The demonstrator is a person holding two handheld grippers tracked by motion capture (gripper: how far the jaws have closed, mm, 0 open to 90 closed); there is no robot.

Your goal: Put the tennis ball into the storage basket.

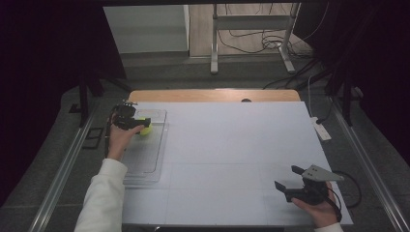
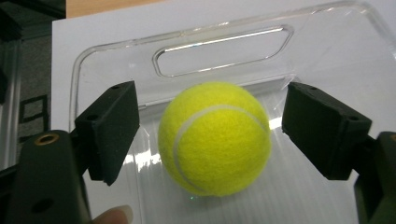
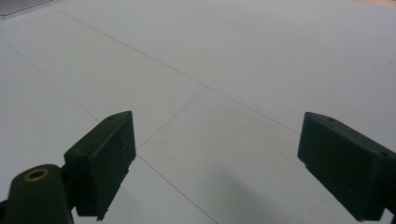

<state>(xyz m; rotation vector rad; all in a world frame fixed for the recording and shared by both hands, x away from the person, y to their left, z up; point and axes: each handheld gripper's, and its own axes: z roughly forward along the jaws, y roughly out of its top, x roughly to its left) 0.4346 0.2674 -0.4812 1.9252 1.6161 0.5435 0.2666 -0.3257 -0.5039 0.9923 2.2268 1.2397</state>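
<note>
A yellow-green tennis ball (image 1: 145, 129) (image 2: 215, 137) rests in a clear plastic tray (image 1: 145, 159) (image 2: 116, 56) at the table's left, close to the tray's far end with the handle cut-out. My left gripper (image 1: 143, 124) (image 2: 210, 107) is over that end of the tray and stands open. The ball sits between its two black pads (image 2: 109, 126), with a gap on either side. Near the table's front right corner my right gripper (image 1: 285, 176) (image 3: 217, 135) is open, with nothing between its jaws, just bare white table (image 3: 233, 56).
The white table top (image 1: 232, 145) stretches between the two hands. A white power strip (image 1: 321, 129) lies at the right edge. Beyond the far edge stand a metal frame (image 1: 251, 29) and loose cables on the floor.
</note>
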